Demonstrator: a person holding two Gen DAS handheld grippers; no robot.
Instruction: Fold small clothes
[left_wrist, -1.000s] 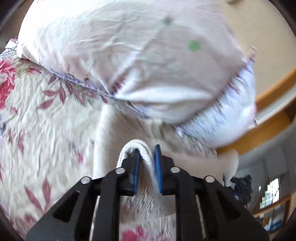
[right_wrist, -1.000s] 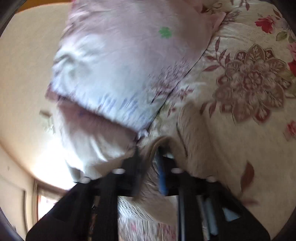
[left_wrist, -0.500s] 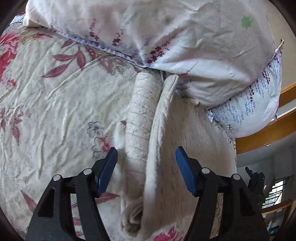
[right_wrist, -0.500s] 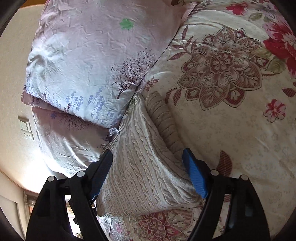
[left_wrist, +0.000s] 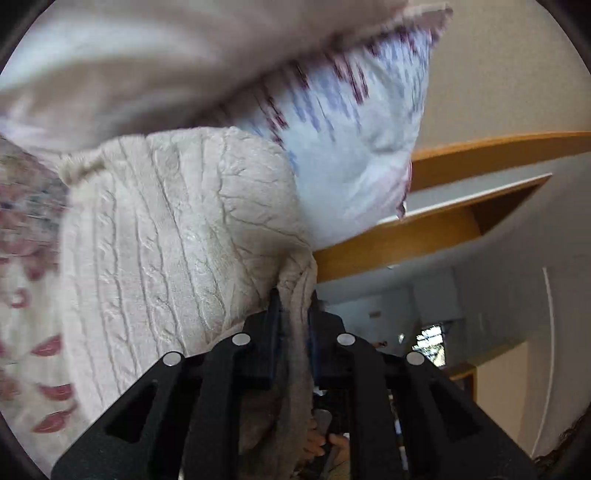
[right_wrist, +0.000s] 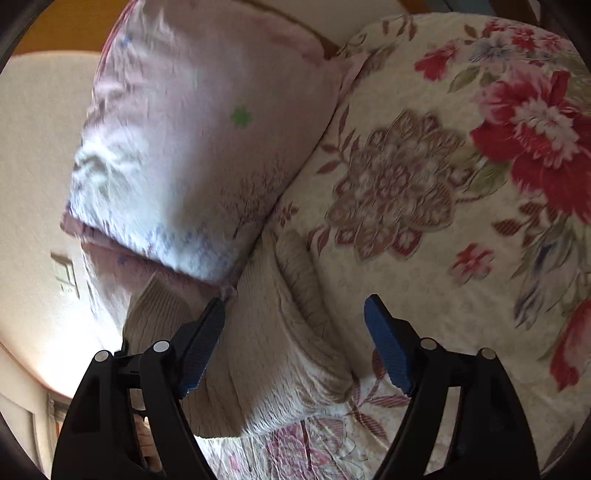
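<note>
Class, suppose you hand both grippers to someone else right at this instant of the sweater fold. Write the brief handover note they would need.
Left gripper: shut on an edge of the cream knit sweater, lifting it.
Right gripper: open, poised over the sweater, gripping nothing.
The sweater lies on the floral bedspread, its far end against the pillow.
Done: it looks partly folded, with a rolled ridge along one side.
Left: carry the held edge over, set it down, then flatten and square the fold.

Cream cable-knit sweater (left_wrist: 177, 251) lies folded beside pillows.
</note>
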